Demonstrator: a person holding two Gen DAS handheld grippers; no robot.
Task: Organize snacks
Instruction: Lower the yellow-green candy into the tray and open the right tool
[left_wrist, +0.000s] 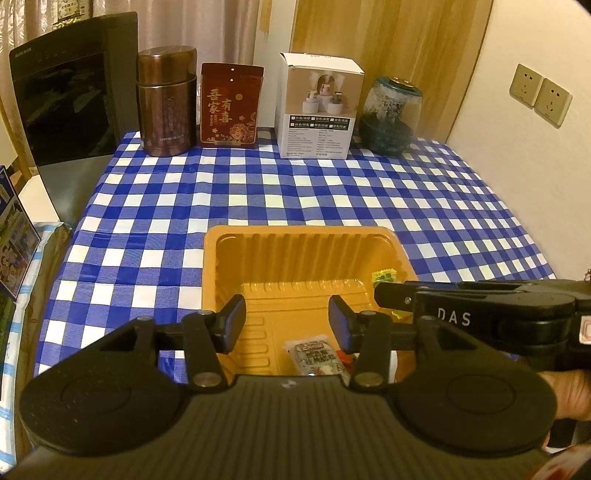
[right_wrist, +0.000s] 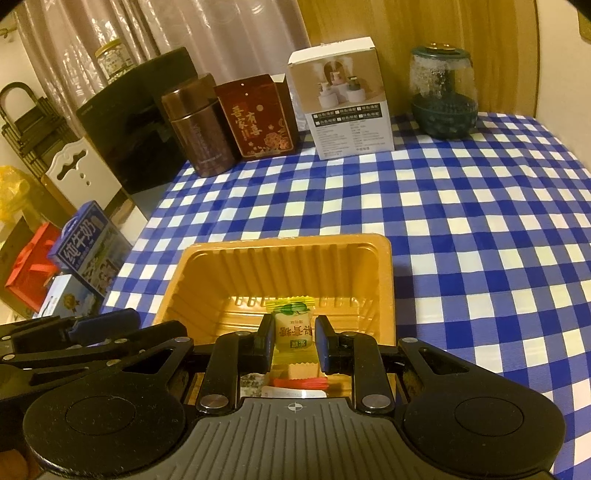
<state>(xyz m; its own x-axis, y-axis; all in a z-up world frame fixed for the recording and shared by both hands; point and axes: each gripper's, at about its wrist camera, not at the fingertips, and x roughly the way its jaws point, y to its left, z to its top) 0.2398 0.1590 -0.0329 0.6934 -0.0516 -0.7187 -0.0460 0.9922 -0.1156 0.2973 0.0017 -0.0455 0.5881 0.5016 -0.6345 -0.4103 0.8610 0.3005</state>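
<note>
An orange plastic tray (left_wrist: 295, 230) sits on the blue-and-white checked cloth near the front edge. My left gripper (left_wrist: 286, 314) hangs open over the tray's near left part with nothing between its pads. Below it a dark printed snack packet (left_wrist: 317, 356) lies on the tray floor. My right gripper (right_wrist: 294, 326) is shut on a cream candy (right_wrist: 291, 334) with a green-and-yellow top, held above the tray (right_wrist: 288, 240). A red wrapper (right_wrist: 303, 384) and other pieces lie under it. The left gripper (right_wrist: 122, 325) shows at the left of the right wrist view, and the right gripper (left_wrist: 384, 291) reaches in from the right of the left wrist view.
Along the table's far edge stand a brown canister (left_wrist: 168, 101), a red box (left_wrist: 231, 107), a white carton (left_wrist: 319, 107) and a glass jar (left_wrist: 391, 114). A black appliance (left_wrist: 70, 85) stands far left. Milk cartons (right_wrist: 88, 243) sit off the table's left side. A wall with sockets (left_wrist: 539, 94) closes the right.
</note>
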